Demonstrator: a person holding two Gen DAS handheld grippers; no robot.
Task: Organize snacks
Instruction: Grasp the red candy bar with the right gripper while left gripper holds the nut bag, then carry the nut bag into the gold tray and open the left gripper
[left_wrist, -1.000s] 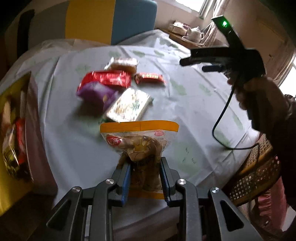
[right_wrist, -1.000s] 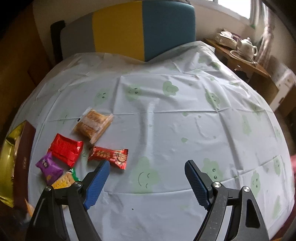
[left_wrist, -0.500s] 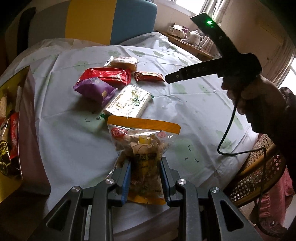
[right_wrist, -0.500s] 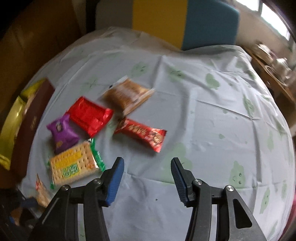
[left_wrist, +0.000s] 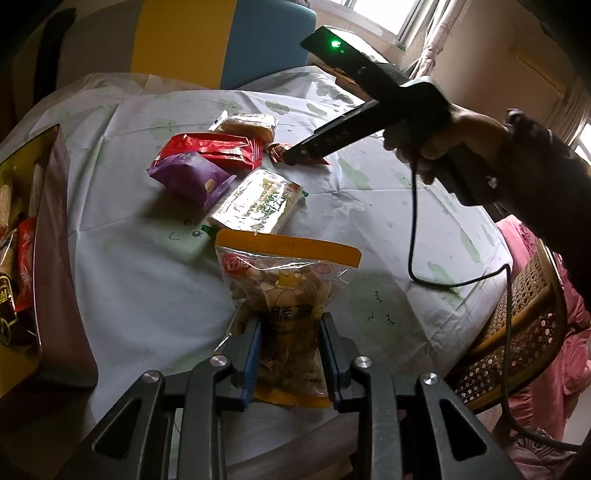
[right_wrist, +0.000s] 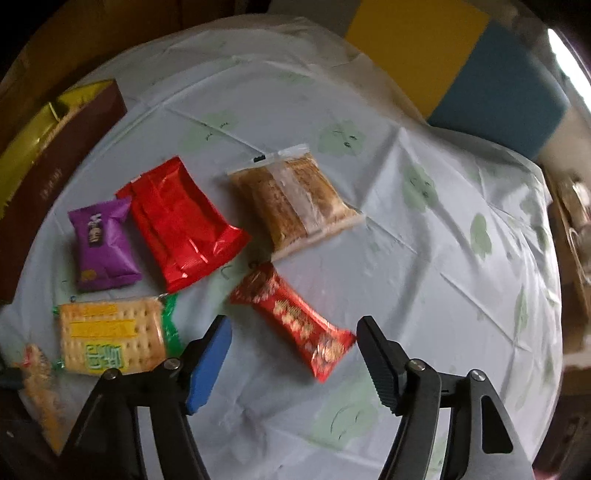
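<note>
Left claw (left_wrist: 290, 332) pinches the orange-topped snack bag (left_wrist: 286, 284) — right claw (right_wrist: 293, 345) opening, straddling the red bar (right_wrist: 295, 317) untouched.

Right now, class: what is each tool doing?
Left tool: closed on the orange-topped snack bag.
Right tool: jaws opening, holding nothing, above the red patterned snack bar.

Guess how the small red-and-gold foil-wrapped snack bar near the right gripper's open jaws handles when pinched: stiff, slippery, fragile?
The small red-and-gold foil-wrapped snack bar lies flat and slim, so it is probably light and won't roll. Its glossy wrapper likely slides on the pale plastic tablecloth and may slip between the pads. The crimped ends look floppy; the right gripper, jaws opening, should pinch mid-body.
</note>
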